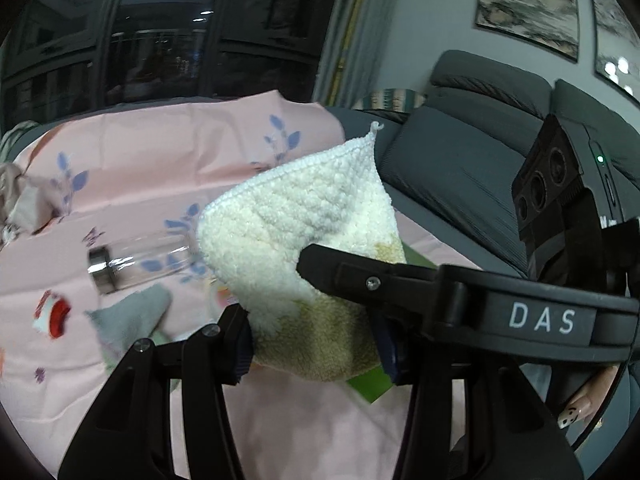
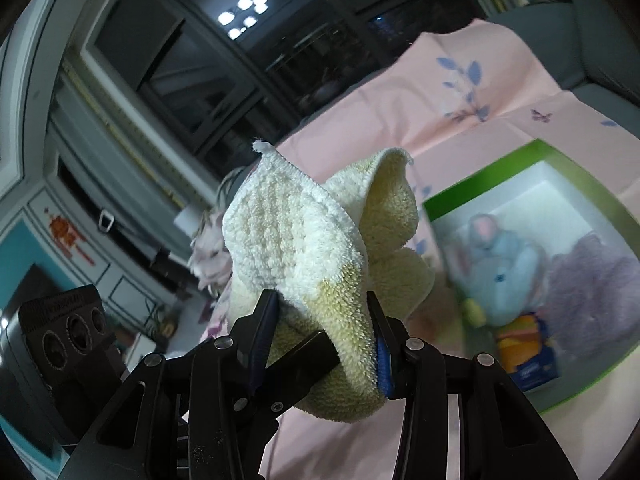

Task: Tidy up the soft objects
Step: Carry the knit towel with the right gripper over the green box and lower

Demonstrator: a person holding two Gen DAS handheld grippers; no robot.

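Note:
A cream and yellow fluffy towel is held up in the air between both grippers. My left gripper is shut on its lower part. My right gripper is shut on the same towel; one of its fingers crosses the left wrist view. A green-rimmed white box lies on the pink cloth to the right. It holds a blue plush toy, a purple plush and a colourful small item.
A pink flowered cloth covers the surface. On it lie a clear glass bottle with a metal cap, a grey cloth and a crumpled pale fabric. A dark grey sofa stands behind.

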